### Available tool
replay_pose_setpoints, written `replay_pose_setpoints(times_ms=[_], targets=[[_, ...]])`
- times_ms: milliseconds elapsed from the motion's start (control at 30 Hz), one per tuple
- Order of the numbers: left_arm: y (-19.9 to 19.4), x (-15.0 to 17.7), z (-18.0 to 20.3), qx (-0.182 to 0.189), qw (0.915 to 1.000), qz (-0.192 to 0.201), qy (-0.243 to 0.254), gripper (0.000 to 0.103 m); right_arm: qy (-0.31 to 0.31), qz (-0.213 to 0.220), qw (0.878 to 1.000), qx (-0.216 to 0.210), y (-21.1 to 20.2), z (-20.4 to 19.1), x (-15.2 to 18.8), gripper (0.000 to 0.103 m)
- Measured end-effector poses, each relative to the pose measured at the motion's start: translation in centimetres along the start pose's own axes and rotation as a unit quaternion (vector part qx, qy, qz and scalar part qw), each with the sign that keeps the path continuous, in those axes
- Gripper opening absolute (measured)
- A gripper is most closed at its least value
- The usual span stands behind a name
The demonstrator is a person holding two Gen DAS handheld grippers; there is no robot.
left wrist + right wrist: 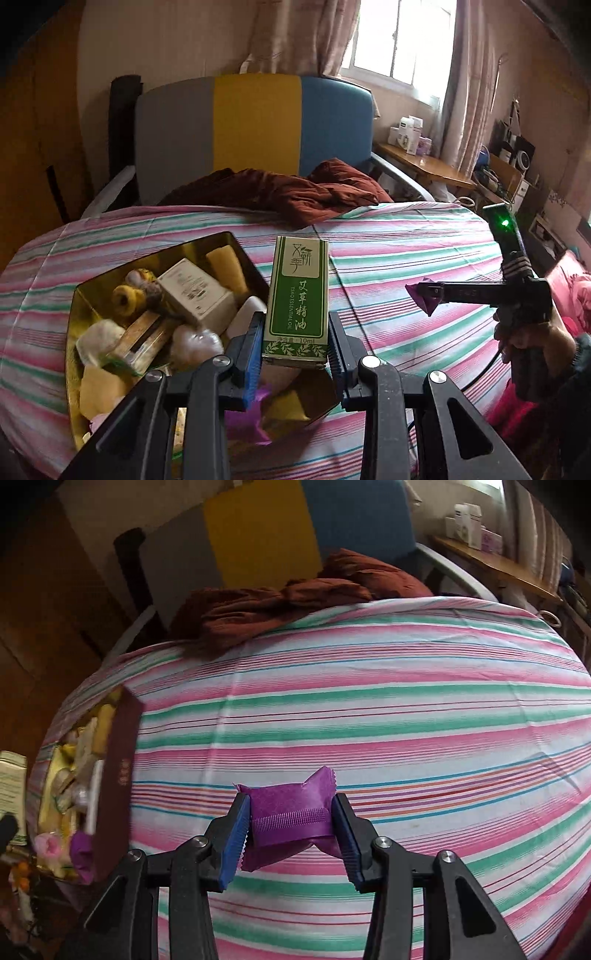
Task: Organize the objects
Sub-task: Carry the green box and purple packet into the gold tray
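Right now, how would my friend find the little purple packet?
Start at the bed with the pink-and-green striped sheet. Above it, right of the dark red box of odds and ends, the right gripper pinches a small purple foil sachet with zigzag ends. It is the only purple packet held in the air.

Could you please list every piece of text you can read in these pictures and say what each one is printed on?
"艾草精油": green box held in the left gripper.
"TSAO ESSENTIAL OIL": same box.
"10ml": same box, near its bottom.
Stylised characters at the box's top: not surely readable.
White carton in the tin: print too small.
Tin's outer wall mark: blurred.
Purple packet: no text.
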State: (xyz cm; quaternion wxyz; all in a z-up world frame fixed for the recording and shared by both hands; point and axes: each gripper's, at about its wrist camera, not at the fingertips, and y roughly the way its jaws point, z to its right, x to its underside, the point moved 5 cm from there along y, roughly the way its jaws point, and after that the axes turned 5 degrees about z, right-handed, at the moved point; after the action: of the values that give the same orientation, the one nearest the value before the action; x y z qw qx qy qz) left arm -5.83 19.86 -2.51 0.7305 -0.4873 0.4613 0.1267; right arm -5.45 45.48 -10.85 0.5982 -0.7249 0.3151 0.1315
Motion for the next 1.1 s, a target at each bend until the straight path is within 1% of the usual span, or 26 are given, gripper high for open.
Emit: replay_pose_setpoints(times_ms=[233,367,467,600,733,833,900,1000,1100], targets=[[-0.3,1.0,-2.5,-0.012,0.9997,-0.004,-0.022,0.032,-0.03,0.013,0.998,-0.056,-1.4,-6.4,-0.1,0.045],[-0.5,1.6,-4.1,-0.018,0.999,-0.006,-0.04,0.032,-0.05,0.021,0.994,-0.092,-2.4,-10.6,0.2,0.045],[-1.0,2.1,-6.0,-0.025,0.998,-0.005,-0.057,0.032,-0.066,0.026,0.99,-0.122,-3.2,-13.8,0.7,0.045],[-2.3,3.3,-9.6,-0.05,0.9947,-0.003,-0.09,0.032,-0.091,0.024,0.982,-0.162,-4.1,-17.9,1.8,0.045],[-3.7,4.8,-13.5,-0.083,0.9887,-0.003,-0.125,0.032,-0.121,0.013,0.974,-0.192,-4.1,-21.4,3.1,0.045],[-4.5,5.7,-16.0,-0.105,0.9839,-0.004,-0.144,0.032,-0.14,0.003,0.97,-0.198,-3.3,-23.6,3.9,0.045],[-4.7,5.9,-16.7,-0.114,0.9822,-0.003,-0.149,0.032,-0.143,-0.002,0.97,-0.197,-2.7,-24.4,4.2,0.045],[-4.3,5.5,-16.5,-0.119,0.983,0.001,-0.14,0.032,-0.153,-0.008,0.968,-0.199,-1.8,-25.6,4.5,0.046],[-3.7,5.1,-15.7,-0.114,0.985,0.003,-0.13,0.032,-0.16,-0.01,0.969,-0.19,-1.1,-25.9,4.5,0.046]])
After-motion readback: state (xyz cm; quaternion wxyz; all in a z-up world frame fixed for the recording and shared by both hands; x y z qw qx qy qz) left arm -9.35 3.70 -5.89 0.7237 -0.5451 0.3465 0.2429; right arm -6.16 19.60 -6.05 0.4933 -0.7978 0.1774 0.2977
